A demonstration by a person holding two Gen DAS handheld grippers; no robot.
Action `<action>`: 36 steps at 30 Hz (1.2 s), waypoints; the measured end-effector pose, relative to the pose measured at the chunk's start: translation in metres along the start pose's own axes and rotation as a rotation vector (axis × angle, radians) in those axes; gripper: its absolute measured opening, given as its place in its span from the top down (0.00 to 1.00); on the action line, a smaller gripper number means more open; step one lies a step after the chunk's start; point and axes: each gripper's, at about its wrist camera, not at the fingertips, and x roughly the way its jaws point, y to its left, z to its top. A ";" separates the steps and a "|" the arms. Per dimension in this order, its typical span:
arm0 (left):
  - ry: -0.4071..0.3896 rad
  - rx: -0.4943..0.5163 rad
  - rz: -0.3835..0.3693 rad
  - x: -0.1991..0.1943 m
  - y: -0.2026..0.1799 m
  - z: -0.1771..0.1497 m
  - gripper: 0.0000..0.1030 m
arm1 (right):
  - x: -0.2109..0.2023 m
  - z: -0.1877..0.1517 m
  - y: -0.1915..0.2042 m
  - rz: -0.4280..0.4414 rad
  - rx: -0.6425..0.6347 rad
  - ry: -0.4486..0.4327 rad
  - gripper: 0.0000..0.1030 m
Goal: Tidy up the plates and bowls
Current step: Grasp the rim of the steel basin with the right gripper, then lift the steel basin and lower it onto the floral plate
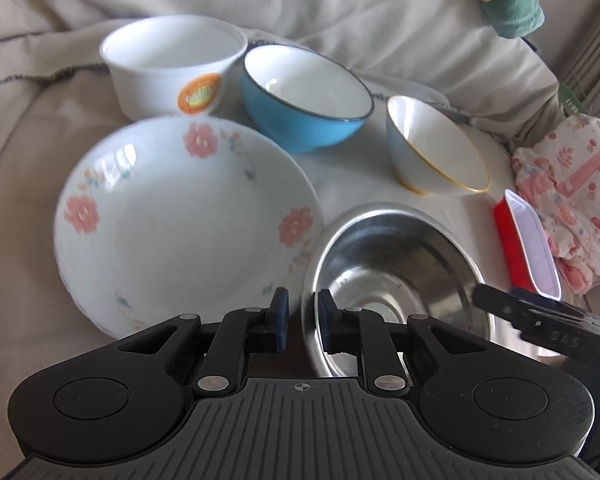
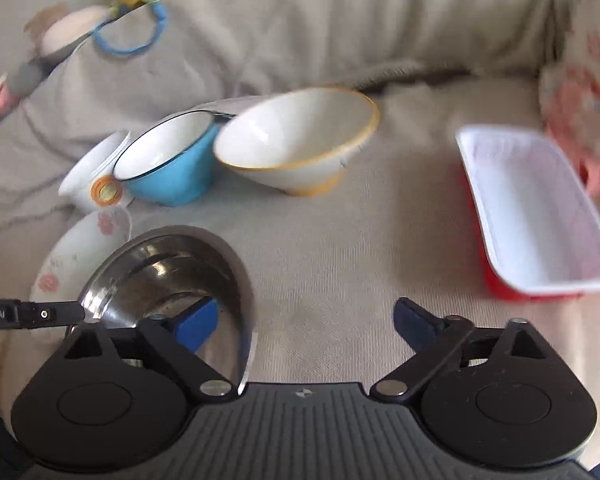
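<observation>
The left gripper has its jaws drawn close, straddling the near-left rim of the round stainless-steel bowl, one pad outside and one inside. A sliver of gap shows, so I cannot tell whether the pads actually press. The right gripper stands wide apart around the same bowl's right rim, one finger inside and the other over bare cloth, gripping nothing.

That bowl sits at the near edge of the beige cloth-covered cushion, directly ahead of both grippers (the left looks the closer to a hold). Its left rim touches or overlaps the white floral-print plate.

A red rectangular tray with a white inside lies by the right edge, its long axis running near to far.

Further back is a row of three: a white gold-rimmed bowl, tilted; a blue bowl; and a white bowl with an orange sticker.
</observation>
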 end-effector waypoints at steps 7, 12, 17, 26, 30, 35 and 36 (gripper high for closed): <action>0.075 0.013 -0.082 -0.001 -0.015 -0.012 0.80 | 0.003 -0.003 0.019 0.064 -0.045 0.066 0.46; 0.153 0.010 -0.156 0.014 -0.027 -0.024 0.81 | -0.008 -0.008 0.012 0.006 -0.061 0.054 0.44; 0.163 -0.011 -0.153 0.026 -0.031 -0.025 0.80 | -0.005 -0.011 0.000 0.007 -0.008 0.084 0.52; -0.097 -0.059 -0.159 -0.039 0.008 0.013 0.79 | -0.034 0.037 0.061 0.065 -0.117 -0.074 0.52; -0.177 -0.121 -0.067 -0.055 0.046 0.022 0.79 | -0.012 0.050 0.109 0.118 -0.181 -0.089 0.52; -0.206 -0.141 0.082 -0.053 0.082 0.028 0.79 | 0.040 0.046 0.164 0.156 -0.241 0.006 0.52; -0.207 -0.138 0.093 -0.050 0.086 0.028 0.79 | 0.047 0.044 0.172 0.146 -0.255 0.012 0.53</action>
